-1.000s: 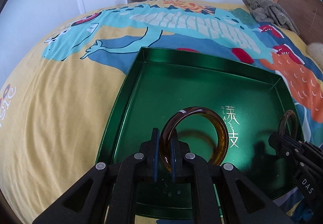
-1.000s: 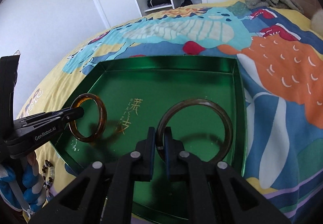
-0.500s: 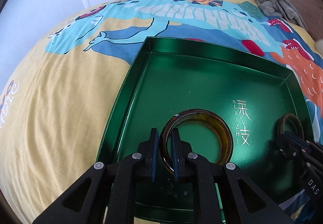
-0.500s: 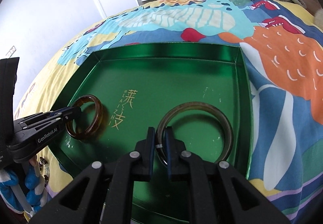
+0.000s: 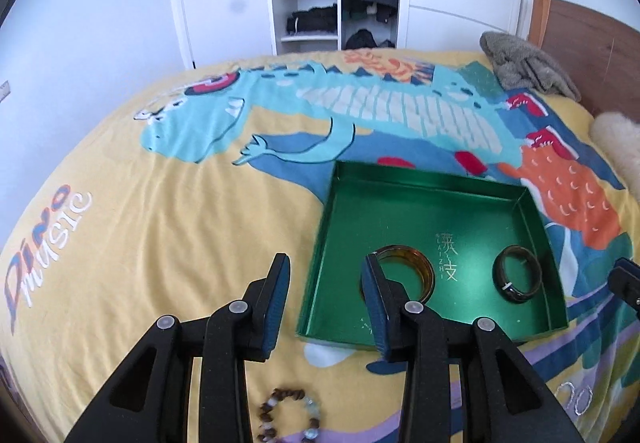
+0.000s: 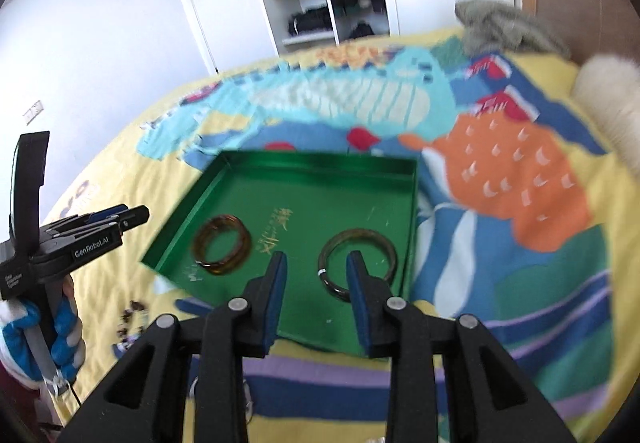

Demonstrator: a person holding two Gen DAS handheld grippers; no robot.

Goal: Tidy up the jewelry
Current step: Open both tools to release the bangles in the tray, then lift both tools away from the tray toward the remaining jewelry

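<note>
A bed (image 5: 168, 211) covered by a yellow dinosaur-print duvet is seen, with a shallow green tray (image 5: 400, 187) resting on it. Two bangles lie flat inside the tray, well apart: an amber bangle (image 5: 420, 263) toward its left side and a darker, thinner bangle (image 5: 518, 279) toward its right. The left tool (image 5: 325, 297) is held released above the tray's near left edge, grasping nothing. The right tool (image 6: 314, 283) is likewise spread wide and empty, over the thinner bangle. A beaded bracelet (image 5: 288, 419) lies on the duvet, outside the tray, near the left tool.
</note>
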